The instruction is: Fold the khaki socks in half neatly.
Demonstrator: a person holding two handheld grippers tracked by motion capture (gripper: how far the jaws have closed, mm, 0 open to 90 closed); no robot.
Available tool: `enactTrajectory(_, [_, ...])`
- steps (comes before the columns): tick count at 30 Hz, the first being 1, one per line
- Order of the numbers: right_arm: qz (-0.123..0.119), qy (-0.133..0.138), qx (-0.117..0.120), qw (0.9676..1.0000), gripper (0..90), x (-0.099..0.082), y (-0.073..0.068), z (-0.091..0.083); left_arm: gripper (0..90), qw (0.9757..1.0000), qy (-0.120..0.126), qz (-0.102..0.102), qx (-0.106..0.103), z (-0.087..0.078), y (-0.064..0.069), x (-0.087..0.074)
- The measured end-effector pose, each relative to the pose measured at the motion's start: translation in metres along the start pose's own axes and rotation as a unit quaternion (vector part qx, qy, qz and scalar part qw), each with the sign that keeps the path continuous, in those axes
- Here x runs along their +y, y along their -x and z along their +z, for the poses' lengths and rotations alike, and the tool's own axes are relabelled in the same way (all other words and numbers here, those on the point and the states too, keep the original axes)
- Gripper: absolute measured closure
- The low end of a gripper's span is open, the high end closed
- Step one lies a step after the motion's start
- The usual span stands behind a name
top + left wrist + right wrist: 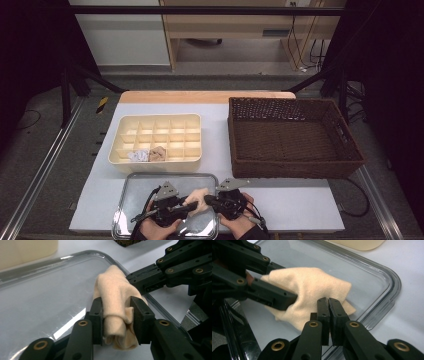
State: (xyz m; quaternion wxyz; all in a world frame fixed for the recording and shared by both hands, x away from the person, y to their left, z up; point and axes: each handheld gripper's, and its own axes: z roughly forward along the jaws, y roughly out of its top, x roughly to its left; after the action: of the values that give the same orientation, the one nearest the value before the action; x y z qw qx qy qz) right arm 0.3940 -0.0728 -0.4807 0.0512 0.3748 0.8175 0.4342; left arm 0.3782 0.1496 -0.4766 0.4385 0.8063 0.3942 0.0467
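Both grippers work one beige cloth (199,198) over the metal tray (131,200) at the near edge of the table, near the tray's right rim.

Left gripper (117,312): jaws clamped on a rolled bunch of the cloth, pads pressing both sides; the roll sticks out past the tips. Grip looks solid, deep in the jaws.

Right gripper (328,305): jaws together, pinching the cloth's edge/corner right at the tips. Thin bite, prob. a single layer, so it could slip under tension.

Step in hand, judging by the layout: bunch/roll the cloth compact enough for one cell of the cream divider box (156,138), which sits behind the tray. Two cells in its near row already hold a white wad (138,155) and a tan wad (157,154). Wicker basket (292,136) sits on the right side of the table, looks empty.

How to do it well:
- keep the left clamp as the anchor, don't reopen it
- right side should fold its corner in toward the roll, not pull away; pulling unrolls the bundle
- keep the work low over the tray so a drop lands in it
- tuck loose flaps before lifting, else they snag on the dividers
- release the right first, then carry w/ the left to the next free cell beside the tan wad
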Motion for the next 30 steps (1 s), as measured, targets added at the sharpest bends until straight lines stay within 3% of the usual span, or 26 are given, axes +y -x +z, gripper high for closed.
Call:
enactTrajectory(5, [0.000, 0.000, 0.000, 1.0000, 87.7, 0.000, 0.000, 0.000, 62.6, 1.0000, -0.007, -0.003, 0.000, 0.001, 0.001, 0.000])
enactTrajectory(13, [0.000, 0.003, 0.001, 1.0000, 84.0, 0.002, 0.002, -0.003, 73.4, 0.9999, -0.005, -0.014, -0.005, -0.002, 0.001, 0.002])
enactTrajectory(19, [-0.001, 0.044, 0.003, 0.9990, 79.2, 0.011, 0.006, -0.021, 75.2, 0.9996, -0.001, -0.015, -0.024, -0.011, 0.003, 0.009])
enactTrajectory(24, [0.009, 0.079, -0.019, 0.9966, 73.1, 0.014, 0.017, -0.038, 75.2, 0.9998, 0.006, -0.011, -0.017, -0.019, 0.001, 0.014])
enactTrajectory(30, [0.004, 0.074, -0.064, 0.9952, 66.5, 0.006, 0.030, -0.047, 75.1, 0.9996, 0.026, -0.003, -0.004, -0.036, -0.003, 0.023])
